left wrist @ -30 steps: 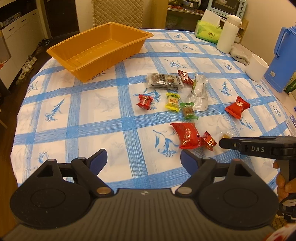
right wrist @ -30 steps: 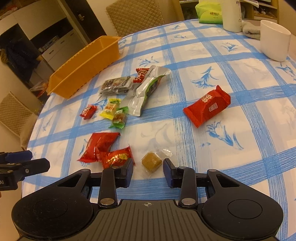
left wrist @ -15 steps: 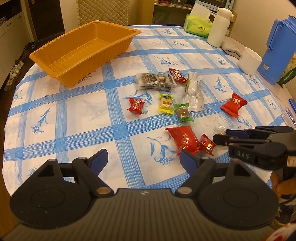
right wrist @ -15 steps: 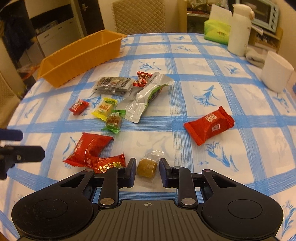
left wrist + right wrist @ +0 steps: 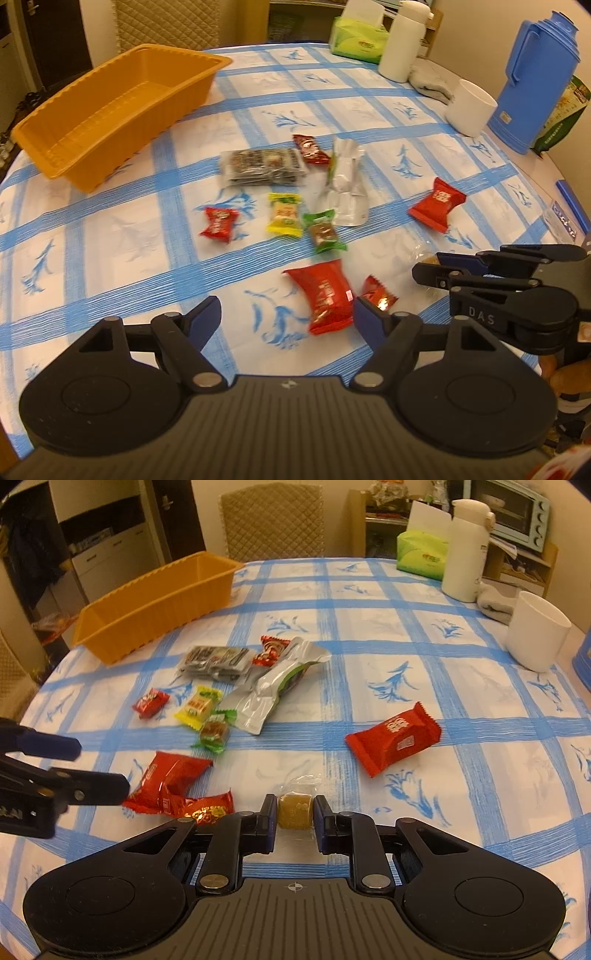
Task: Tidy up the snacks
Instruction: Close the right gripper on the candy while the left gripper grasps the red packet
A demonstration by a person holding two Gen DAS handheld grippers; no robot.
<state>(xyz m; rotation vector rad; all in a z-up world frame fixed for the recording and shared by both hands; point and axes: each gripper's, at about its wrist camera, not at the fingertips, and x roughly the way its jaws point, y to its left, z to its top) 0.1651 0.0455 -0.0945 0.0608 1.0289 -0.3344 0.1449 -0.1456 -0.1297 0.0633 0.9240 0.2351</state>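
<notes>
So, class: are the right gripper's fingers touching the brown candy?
Touching. The right wrist view shows the right gripper with both fingers pressed against the brown candy, no gap either side.

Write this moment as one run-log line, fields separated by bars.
right gripper: shut on brown candy | left gripper: open, empty | orange tray: empty

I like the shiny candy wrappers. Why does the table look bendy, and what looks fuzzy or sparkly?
Both views are fisheye, so the straight blue lines on the tablecloth curve and the corners go dark. Left wrist view: a bright glint sits on the small red candy, and the far thermos is soft. Right wrist view: the left gripper looks smeared, and the silver pouch shines. The light is warm yellow.
</notes>
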